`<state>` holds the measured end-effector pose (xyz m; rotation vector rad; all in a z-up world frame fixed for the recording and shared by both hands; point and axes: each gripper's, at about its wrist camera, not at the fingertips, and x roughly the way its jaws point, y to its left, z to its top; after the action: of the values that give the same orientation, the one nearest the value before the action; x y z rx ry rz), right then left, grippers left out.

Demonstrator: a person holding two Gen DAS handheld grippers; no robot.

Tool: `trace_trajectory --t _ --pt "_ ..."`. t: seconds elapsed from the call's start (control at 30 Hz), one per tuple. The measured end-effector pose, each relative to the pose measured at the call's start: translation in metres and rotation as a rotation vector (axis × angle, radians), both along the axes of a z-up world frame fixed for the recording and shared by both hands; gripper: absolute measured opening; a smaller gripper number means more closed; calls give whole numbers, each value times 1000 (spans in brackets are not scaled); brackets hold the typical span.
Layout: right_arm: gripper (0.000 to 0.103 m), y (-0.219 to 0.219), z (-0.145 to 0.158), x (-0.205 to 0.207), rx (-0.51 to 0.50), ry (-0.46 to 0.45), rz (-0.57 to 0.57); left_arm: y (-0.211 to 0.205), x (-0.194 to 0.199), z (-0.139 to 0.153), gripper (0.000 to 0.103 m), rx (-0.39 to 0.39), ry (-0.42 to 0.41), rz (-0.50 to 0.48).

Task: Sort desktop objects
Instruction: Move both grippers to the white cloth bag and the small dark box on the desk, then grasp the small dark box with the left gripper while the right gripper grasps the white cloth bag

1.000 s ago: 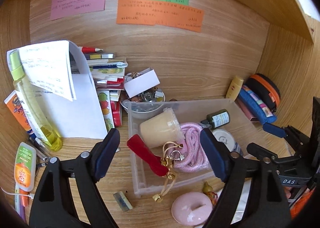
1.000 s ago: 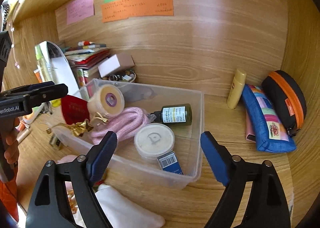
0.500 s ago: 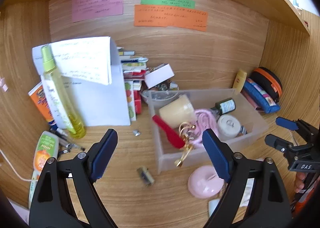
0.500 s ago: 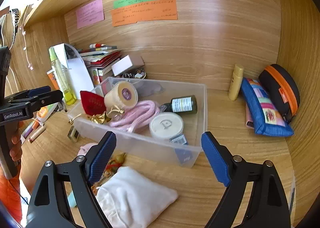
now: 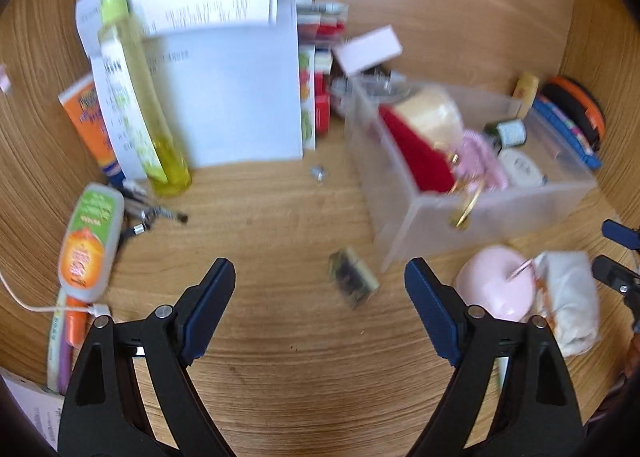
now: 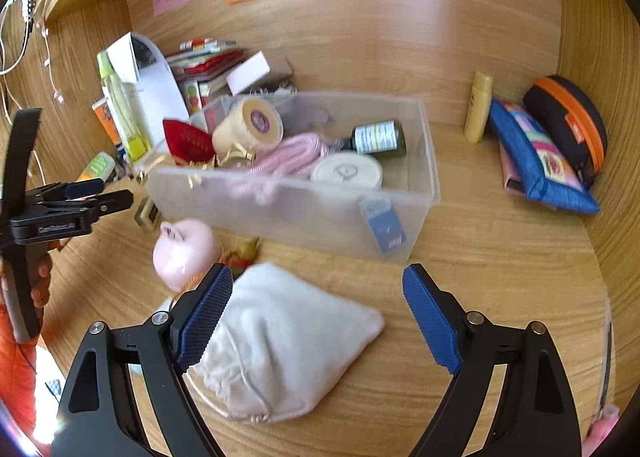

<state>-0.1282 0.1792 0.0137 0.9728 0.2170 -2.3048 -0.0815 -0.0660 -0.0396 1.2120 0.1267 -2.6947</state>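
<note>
A clear plastic bin (image 6: 416, 193) (image 5: 520, 205) on the wooden desk holds a cream tape roll (image 6: 250, 127), a red fan (image 6: 188, 141), a pink cord (image 6: 292, 155), a green bottle (image 6: 378, 137) and a white round tin (image 6: 346, 173). In front of it lie a white cloth pouch (image 6: 288, 341), a pink round case (image 6: 182, 253) (image 5: 496, 281) and a small dark eraser-like block (image 5: 354, 281). My left gripper (image 5: 320, 309) is open and empty above bare desk, left of the bin. My right gripper (image 6: 318, 313) is open and empty over the pouch.
At the left stand a yellow-green spray bottle (image 5: 136, 97), white folded paper (image 5: 236, 89), an orange tube (image 5: 90, 125), a green-orange tube (image 5: 90, 241) and pens. Stacked booklets (image 6: 208, 65) lie behind the bin. At the right are a yellow tube (image 6: 478, 107), a blue pouch (image 6: 536, 161) and a black-orange case (image 6: 568, 121).
Both grippers have pulled back and away from the bin, staying open. The left view has swung left and down toward the desk; the white pouch now lies under the right gripper.
</note>
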Motion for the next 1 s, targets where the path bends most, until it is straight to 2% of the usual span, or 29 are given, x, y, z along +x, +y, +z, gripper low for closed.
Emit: trace_trajectory --t 0.13,0.43,0.57,0.63,0.83,1.0 --pt "85 1 -12 4 19 -45 6 -2 -7 -15 87 10 -36 -11" --pt "86 -8 -32 0 42 -138 -5 -1 -22 -24 87 -18 -63 -41" --pt "98 -15 -37 -3 54 -152 4 -1 -28 -30 85 -20 -80 -62" --pt "99 -18 -39 -2 74 -141 9 0 -29 -31 84 -25 -85 -71" --pt "97 -14 -39 -5 60 -156 14 8 -24 -29 67 -47 -66 -113" --pt "80 -14 -38 -1 63 -135 34 12 -19 -28 51 -37 -58 -150"
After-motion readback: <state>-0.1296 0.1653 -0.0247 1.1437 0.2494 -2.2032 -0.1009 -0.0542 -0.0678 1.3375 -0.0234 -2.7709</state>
